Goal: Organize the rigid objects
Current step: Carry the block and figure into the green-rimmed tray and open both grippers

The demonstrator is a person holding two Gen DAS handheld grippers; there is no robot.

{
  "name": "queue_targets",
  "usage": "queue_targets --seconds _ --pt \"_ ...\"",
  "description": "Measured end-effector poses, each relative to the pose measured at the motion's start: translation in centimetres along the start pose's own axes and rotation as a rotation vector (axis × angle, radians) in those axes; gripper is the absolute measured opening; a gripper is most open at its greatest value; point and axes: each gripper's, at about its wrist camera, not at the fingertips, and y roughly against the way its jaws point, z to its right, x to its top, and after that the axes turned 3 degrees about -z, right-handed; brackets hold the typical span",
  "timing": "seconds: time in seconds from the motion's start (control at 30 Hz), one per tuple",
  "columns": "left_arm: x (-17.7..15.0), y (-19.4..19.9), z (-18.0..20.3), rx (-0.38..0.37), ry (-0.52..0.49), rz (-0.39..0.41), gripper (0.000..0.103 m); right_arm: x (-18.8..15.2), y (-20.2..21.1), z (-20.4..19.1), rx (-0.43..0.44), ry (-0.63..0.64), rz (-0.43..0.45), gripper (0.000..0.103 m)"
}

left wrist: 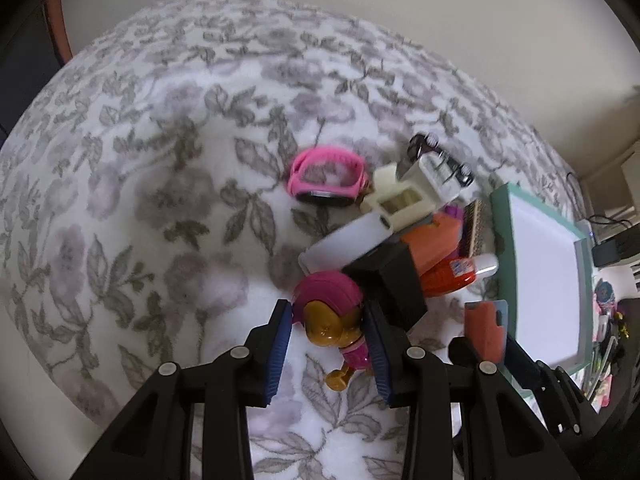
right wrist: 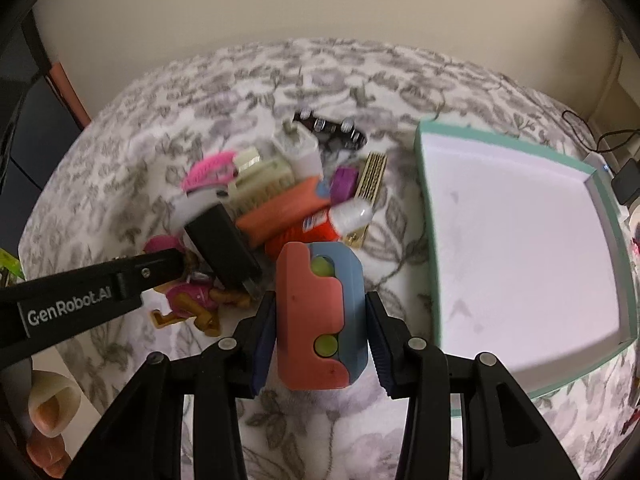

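A pink and gold toy figure (left wrist: pixel 332 322) lies on the floral bedspread (left wrist: pixel 160 200). My left gripper (left wrist: pixel 327 308) is open, with one blue pad on either side of the toy's head. A small gap shows at the left pad. My right gripper (right wrist: pixel 320 296) is shut on a salmon and blue block (right wrist: pixel 320 320) with green dots, held above the bedspread just left of the box. The block (left wrist: pixel 485 326) also shows in the left wrist view. The teal-edged white box (right wrist: pixel 520 248) lies to the right with nothing inside.
A pile lies beyond the toy: black box (left wrist: pixel 388 284), white case (left wrist: pixel 344 246), pink watch (left wrist: pixel 326 178), cream plastic piece (left wrist: pixel 400 200), orange case (right wrist: pixel 280 210), orange bottle (right wrist: pixel 320 228), sunglasses (right wrist: pixel 332 128). A person's fingers (right wrist: pixel 48 408) show at lower left. Cables (right wrist: pixel 592 136) lie past the box.
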Motion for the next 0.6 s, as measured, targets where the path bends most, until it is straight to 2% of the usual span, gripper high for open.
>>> queue_targets --seconds 0.33,0.6 --pt "0.4 4.0 1.1 0.002 -0.037 0.124 0.039 1.1 1.8 3.6 0.004 -0.104 0.034 0.044" --pt "0.5 5.5 3.1 -0.028 -0.074 0.160 0.039 1.8 2.9 7.0 -0.022 -0.187 0.067 0.044"
